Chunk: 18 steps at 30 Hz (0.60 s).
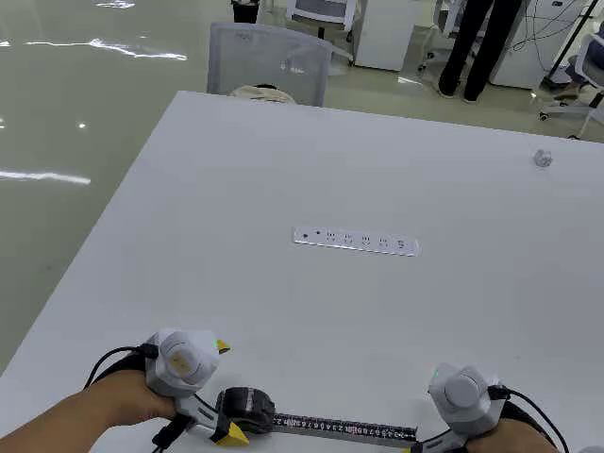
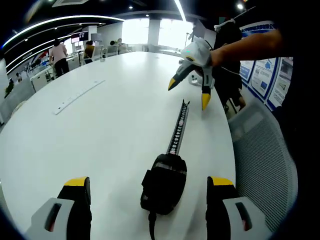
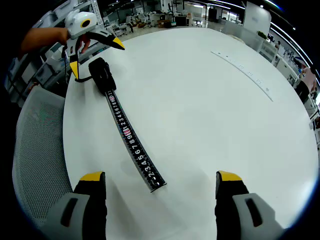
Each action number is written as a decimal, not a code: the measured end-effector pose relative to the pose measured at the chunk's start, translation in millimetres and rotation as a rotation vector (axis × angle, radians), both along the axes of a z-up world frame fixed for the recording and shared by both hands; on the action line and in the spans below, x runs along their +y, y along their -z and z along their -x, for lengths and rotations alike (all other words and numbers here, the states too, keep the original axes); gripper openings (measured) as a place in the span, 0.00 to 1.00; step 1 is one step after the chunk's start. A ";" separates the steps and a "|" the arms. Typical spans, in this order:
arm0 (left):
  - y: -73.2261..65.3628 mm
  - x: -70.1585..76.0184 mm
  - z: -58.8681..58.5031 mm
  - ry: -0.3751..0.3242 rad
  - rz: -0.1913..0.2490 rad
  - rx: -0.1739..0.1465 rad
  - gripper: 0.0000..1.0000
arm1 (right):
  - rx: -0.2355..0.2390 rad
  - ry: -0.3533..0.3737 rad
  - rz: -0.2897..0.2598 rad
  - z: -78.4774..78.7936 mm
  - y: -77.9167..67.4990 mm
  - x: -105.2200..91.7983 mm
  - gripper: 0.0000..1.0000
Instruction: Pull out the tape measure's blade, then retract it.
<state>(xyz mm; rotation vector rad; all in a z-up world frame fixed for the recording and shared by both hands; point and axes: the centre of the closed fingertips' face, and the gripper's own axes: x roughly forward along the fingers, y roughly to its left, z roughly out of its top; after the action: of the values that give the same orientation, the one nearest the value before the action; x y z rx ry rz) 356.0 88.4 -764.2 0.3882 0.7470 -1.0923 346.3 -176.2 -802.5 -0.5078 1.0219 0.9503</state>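
A black tape measure (image 1: 245,410) (image 2: 164,181) (image 3: 101,73) lies on the white table (image 1: 311,179) near its front edge. Its blade (image 1: 344,428) (image 2: 178,126) (image 3: 131,142) is pulled out flat along the table toward the right. My left gripper (image 1: 225,391) (image 2: 149,192) stands open with the case between its yellow-tipped jaws, not clamped. My right gripper (image 3: 161,182) is open just behind the blade's hooked end (image 3: 156,185), not touching it; its grey body (image 1: 460,396) sits at the blade's right end. The right gripper (image 2: 189,92) also appears in the left gripper view, open beyond the hook.
A white power strip (image 1: 355,241) (image 3: 243,71) (image 2: 77,95) lies mid-table. A small crumpled object (image 1: 542,158) sits far right. A grey mesh chair (image 1: 269,63) stands at the far edge, another (image 3: 37,145) by the near edge. A person (image 1: 479,42) stands beyond the table.
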 end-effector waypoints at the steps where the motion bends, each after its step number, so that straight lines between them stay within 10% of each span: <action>1: -0.3 0.8 -1.1 -0.006 0.001 -0.004 0.95 | 0.001 0.004 -0.002 -0.4 -0.7 -0.8 0.95; 18: -4.8 6.0 2.1 -0.045 0.021 0.026 1.00 | -0.026 0.036 -0.010 -2.5 -9.3 -5.7 1.00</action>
<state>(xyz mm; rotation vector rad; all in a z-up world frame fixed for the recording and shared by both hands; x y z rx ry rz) 353.9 94.4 -759.4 0.3380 0.7632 -1.0644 348.8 -181.8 -793.1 -0.4902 0.9995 0.9141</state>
